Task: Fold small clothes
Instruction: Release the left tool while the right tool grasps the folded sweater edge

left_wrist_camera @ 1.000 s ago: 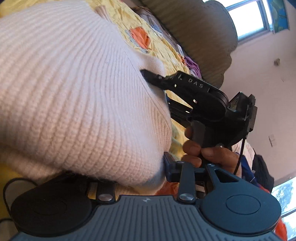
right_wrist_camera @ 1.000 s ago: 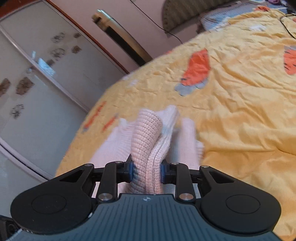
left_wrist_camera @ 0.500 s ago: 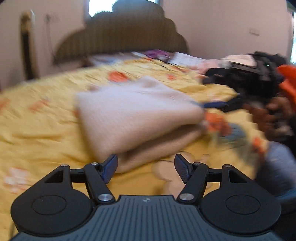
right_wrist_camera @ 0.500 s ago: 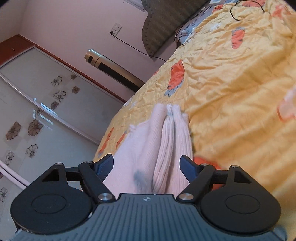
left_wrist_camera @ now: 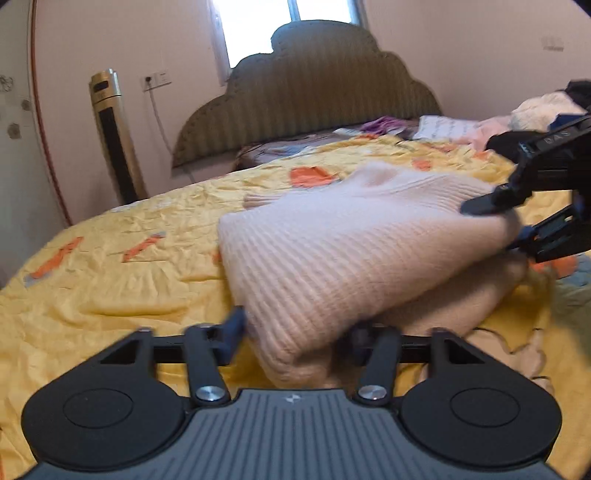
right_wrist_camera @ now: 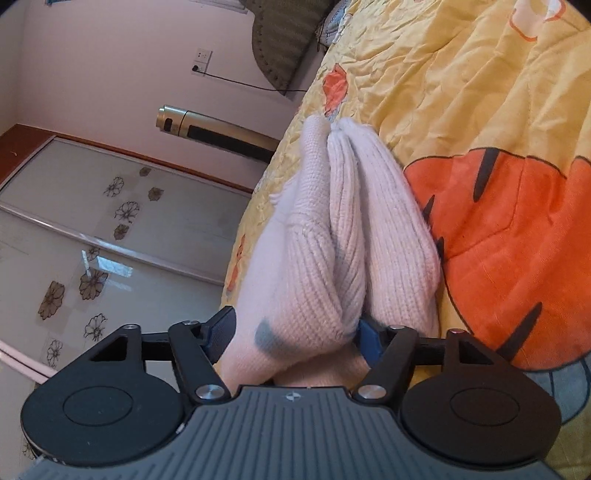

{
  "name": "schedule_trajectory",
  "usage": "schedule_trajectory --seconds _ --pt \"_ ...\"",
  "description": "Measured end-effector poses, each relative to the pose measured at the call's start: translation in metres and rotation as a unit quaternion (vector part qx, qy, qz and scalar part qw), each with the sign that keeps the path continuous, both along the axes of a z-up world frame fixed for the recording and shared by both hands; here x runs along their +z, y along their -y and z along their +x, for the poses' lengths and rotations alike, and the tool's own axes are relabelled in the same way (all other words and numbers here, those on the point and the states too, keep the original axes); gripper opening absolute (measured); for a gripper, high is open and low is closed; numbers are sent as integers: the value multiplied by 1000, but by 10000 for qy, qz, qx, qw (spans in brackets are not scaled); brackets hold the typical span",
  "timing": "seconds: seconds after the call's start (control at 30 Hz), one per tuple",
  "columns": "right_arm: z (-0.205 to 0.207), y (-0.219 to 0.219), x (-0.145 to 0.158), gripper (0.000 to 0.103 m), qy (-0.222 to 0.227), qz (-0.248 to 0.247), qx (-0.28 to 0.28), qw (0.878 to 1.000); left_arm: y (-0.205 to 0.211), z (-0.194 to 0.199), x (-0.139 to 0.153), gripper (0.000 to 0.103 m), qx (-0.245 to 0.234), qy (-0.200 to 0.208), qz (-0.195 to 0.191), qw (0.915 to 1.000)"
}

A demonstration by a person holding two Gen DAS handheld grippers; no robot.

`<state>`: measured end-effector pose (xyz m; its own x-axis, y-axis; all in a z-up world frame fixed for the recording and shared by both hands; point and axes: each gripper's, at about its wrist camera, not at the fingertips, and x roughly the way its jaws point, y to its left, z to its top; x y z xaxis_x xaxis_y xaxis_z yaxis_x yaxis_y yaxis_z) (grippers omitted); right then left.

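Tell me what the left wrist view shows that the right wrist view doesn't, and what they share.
Left wrist only: the window, the clothes pile at far right, and the right gripper at the sweater's far end.
Right wrist only: the flower-patterned wardrobe doors and the big orange tiger print.
Both: the folded pink sweater between closing jaws, the yellow bedspread, headboard and tower fan.

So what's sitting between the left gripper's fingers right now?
The folded pink sweater's near corner sits between the closing left gripper fingers, seen in the left wrist view.
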<state>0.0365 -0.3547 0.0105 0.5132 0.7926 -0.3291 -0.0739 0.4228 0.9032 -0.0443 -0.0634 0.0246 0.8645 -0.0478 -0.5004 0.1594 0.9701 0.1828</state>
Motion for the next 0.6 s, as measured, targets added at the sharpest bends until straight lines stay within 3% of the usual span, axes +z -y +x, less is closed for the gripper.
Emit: schedule_trajectory --seconds 0.07,0.2,0.27,0.3,0.37,0.43,0.5,0.6 --pt "1 -7 0 35 136 -442 -186 9988 -7 3 6 39 1 -160 -201 9997" --pt "-18 -18 32 34 968 -1012 -313 9896 -11 9 0 38 -73 -422 -331 9985" --pt "-12 -12 19 32 837 -1277 -320 9878 -13 15 -12 37 -21 -506 -500 9975" --pt "-6 -7 -1 30 510 -1306 -321 9896 -13 16 -11 37 -8 -519 -524 9973" --pt "-3 3 -19 33 404 -846 -350 9950 -13 17 -9 37 8 -618 -563 9965" --pt "-5 -1 -11 31 547 -974 -299 9933 -15 16 -9 39 -5 -633 -565 9964" --pt "-5 -6 -7 40 608 -1122 -215 9916 -14 14 -6 41 -40 -676 -479 9966" --pt "-2 6 -4 49 356 -734 -196 9965 -20 7 6 51 -180 -1044 -633 9924"
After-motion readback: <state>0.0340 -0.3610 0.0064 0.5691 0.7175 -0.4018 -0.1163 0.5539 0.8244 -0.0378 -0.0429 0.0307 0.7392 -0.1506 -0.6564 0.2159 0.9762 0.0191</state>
